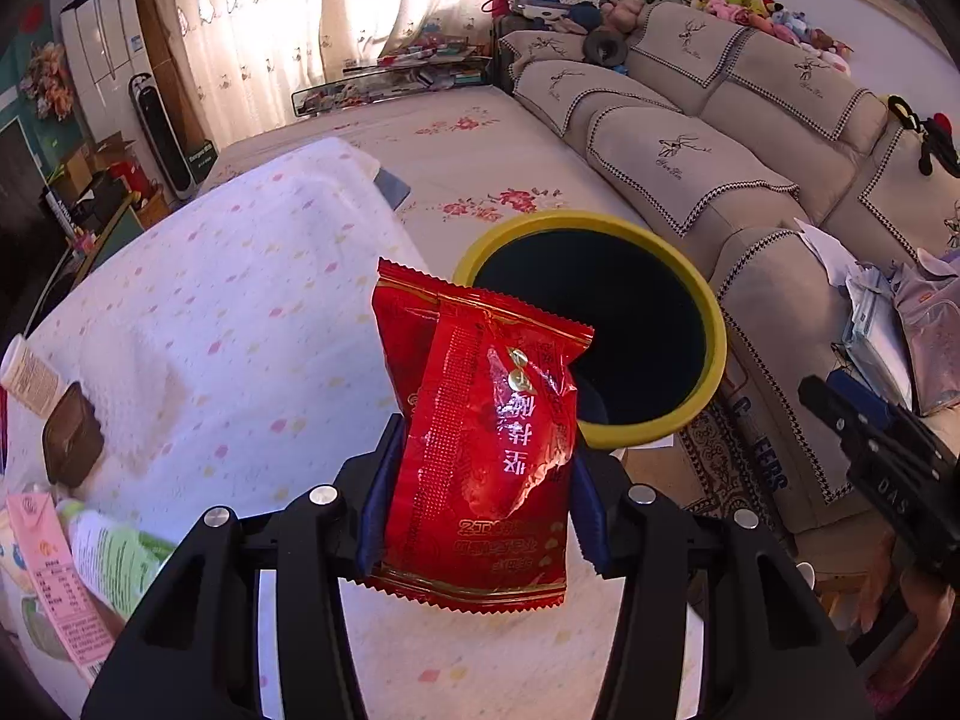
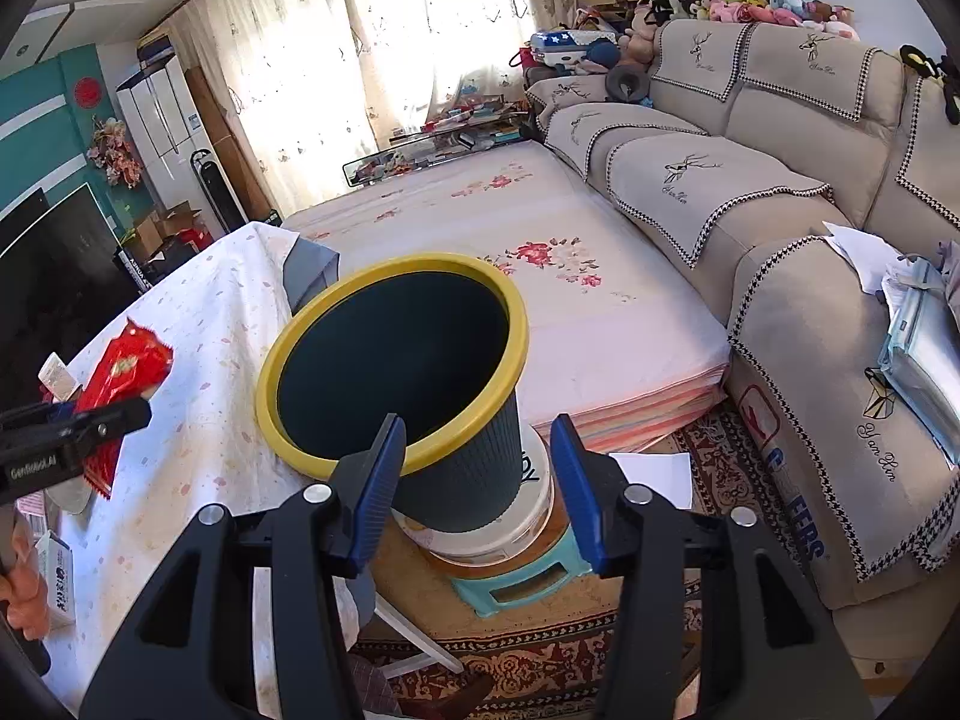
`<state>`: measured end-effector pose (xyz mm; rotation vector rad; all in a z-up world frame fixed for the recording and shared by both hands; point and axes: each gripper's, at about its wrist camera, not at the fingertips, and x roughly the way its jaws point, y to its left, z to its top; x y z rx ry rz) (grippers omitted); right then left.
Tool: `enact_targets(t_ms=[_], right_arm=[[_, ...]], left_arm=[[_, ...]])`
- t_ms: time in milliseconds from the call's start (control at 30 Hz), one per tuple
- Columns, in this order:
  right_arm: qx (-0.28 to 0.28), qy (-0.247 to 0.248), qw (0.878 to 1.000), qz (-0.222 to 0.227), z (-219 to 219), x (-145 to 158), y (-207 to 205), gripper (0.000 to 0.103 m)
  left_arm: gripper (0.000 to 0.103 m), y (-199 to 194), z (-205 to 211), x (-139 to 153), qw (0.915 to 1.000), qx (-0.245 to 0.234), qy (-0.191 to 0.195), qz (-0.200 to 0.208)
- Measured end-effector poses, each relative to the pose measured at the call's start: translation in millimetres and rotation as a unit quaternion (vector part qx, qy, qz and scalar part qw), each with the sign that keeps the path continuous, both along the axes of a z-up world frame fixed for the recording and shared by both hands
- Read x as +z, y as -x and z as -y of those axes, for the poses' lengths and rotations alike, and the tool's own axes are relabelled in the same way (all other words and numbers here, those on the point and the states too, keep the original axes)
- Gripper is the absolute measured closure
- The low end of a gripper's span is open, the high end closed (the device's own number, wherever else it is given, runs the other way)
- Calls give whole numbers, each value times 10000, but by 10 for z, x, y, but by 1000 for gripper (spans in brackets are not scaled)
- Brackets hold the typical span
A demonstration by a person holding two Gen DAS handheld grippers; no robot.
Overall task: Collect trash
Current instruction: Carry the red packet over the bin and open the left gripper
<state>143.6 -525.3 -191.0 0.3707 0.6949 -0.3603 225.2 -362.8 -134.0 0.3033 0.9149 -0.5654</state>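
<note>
A living room with lit curtains, a long beige sofa (image 1: 750, 138) on the right and a table under a white speckled cloth (image 1: 228, 324) fills the left wrist view. Near the middle, the left gripper (image 1: 474, 492) pinches a red snack wrapper (image 1: 480, 438) between its blue pads, holding it upright above the cloth, just left of the yellow-rimmed bin (image 1: 600, 324) standing beyond the table edge. At the far left of the cloth lie a brown box (image 1: 72, 435), a tube and some cartons. In the right wrist view, the same sofa (image 2: 780, 180) runs along the right; the right gripper (image 2: 480, 480) is spread wide with nothing between its pads, hanging over the near side of the bin (image 2: 456, 468), which stands on a white tub (image 2: 516, 516) atop a teal stool (image 2: 528, 582). The wrapper (image 2: 123, 372) shows at the left, held over the cloth.
</note>
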Motion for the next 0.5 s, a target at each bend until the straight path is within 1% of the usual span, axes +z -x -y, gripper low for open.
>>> enact_targets(t_ms=[133,300,367,400,433,500], right_arm=[[-127,4,9999,11,91,0,82,55],[-251,-26,9997,-59,216,-35,140,55],[-272,-37,9996,-100,249,-60,151,55],[-279,-45,9995,-122,261,-74,153,55],[-290,-58,9995,-142,272,-91,158,55],[-299,-86,9994,-171,284,-114,151,55]], left_arm=[[53,-162,389,16,9999,-164,-12,-5],[51,-432,869,-82,9995,-298,-60,-107],[48,-540,1015,-136,9994,-305,-87,-159],[44,-587,1079,-177,9994,-286,-113,-157],[38,-624,1139,-202,9994,-275,-129,-151],[32,-695,1243,-252,9995,-240,-160,-136]])
